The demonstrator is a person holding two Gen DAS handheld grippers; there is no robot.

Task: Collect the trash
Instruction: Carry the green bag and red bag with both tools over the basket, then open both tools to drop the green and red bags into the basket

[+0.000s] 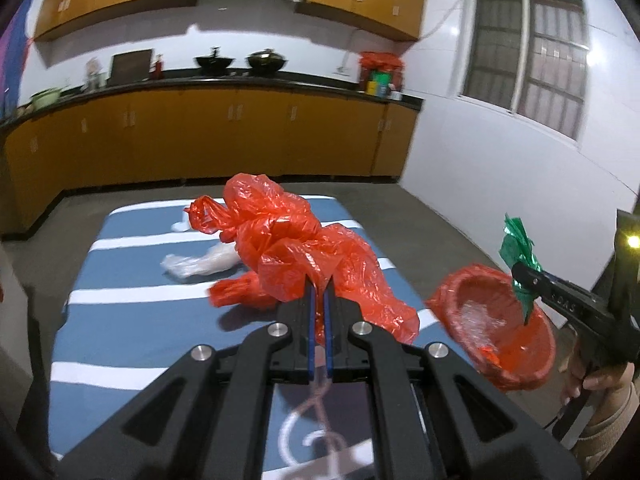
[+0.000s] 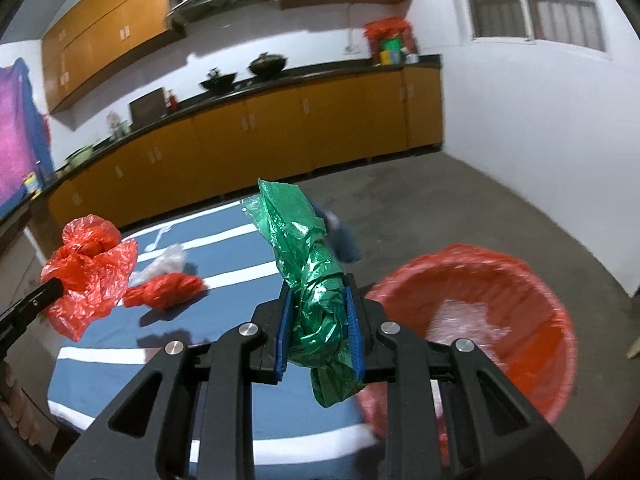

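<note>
Now the left gripper (image 1: 319, 288) is clenched on a crumpled red plastic bag (image 1: 288, 240), lifted above the blue striped table (image 1: 120, 320). To its right, the right gripper (image 2: 318, 312) grasps a green plastic bag (image 2: 316, 280) near the red-lined bin (image 2: 540, 320). A clear bag (image 1: 196, 264) and a small red wad (image 2: 164, 290) lie farther on the table.

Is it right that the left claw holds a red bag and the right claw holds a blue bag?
Not quite: the bag in the right claw is green, not blue, as the right wrist view shows. The left claw does hold a red bag.
</note>
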